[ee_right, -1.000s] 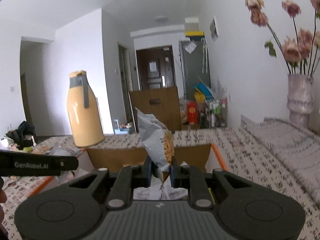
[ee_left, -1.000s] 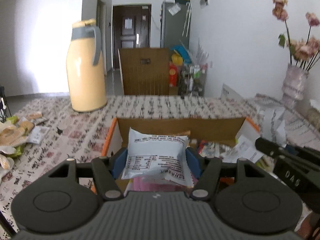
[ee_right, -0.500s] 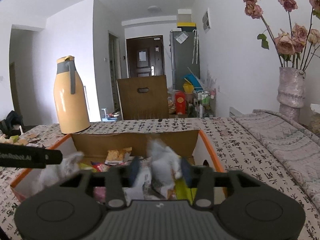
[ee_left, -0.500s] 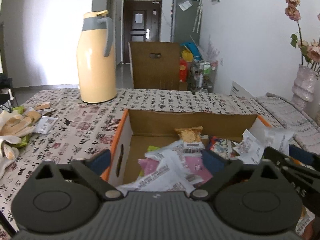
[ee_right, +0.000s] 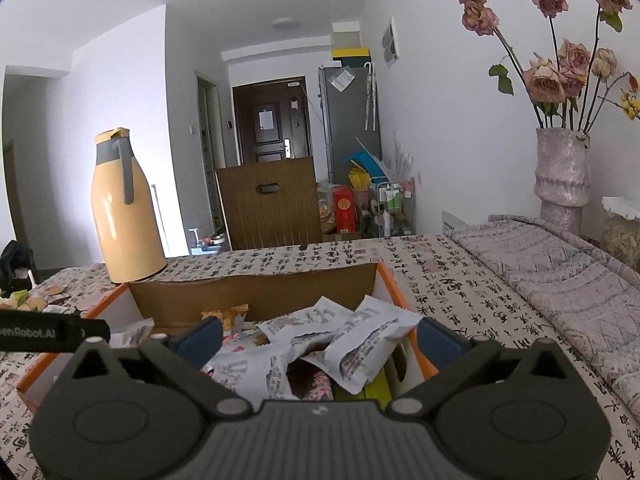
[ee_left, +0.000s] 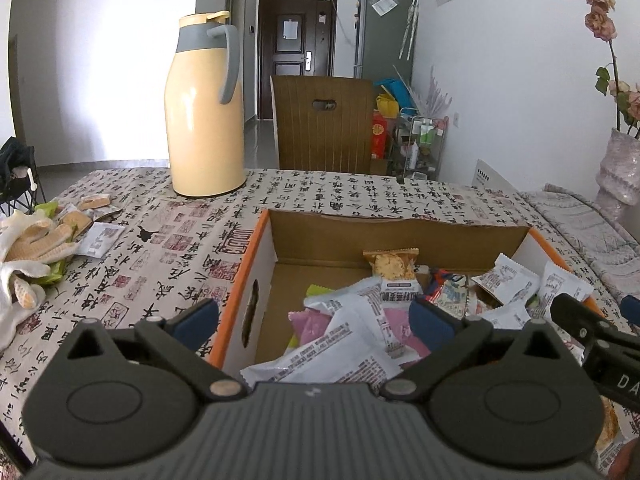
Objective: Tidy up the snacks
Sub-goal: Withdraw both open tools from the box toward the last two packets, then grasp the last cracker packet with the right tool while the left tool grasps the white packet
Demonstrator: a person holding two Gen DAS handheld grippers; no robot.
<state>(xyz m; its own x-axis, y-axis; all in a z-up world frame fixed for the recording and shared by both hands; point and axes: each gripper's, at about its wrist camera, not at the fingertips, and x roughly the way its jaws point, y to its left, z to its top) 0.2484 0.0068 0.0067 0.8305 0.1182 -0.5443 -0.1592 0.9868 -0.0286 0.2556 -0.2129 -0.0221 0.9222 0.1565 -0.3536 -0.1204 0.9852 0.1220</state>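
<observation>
Snack packets lay jumbled in an open cardboard box (ee_left: 256, 264).
Left gripper (ee_left: 316, 316) gaped empty; right gripper (ee_right: 318, 332) was opening, empty. Box ran crosswise on the calligraphy-print tablecloth (ee_left: 168, 240).

On the black bar of the left hand-held gripper (ee_right: 52, 333), at the left edge of your right wrist view, you could read "enRobot.AI". In your left wrist view, the black right hand-held gripper (ee_left: 612, 364) showed "DA". The calligraphy-print cloth on the worktop (ee_left: 320, 200) carried Chinese characters; the packet print was too small to read.
</observation>
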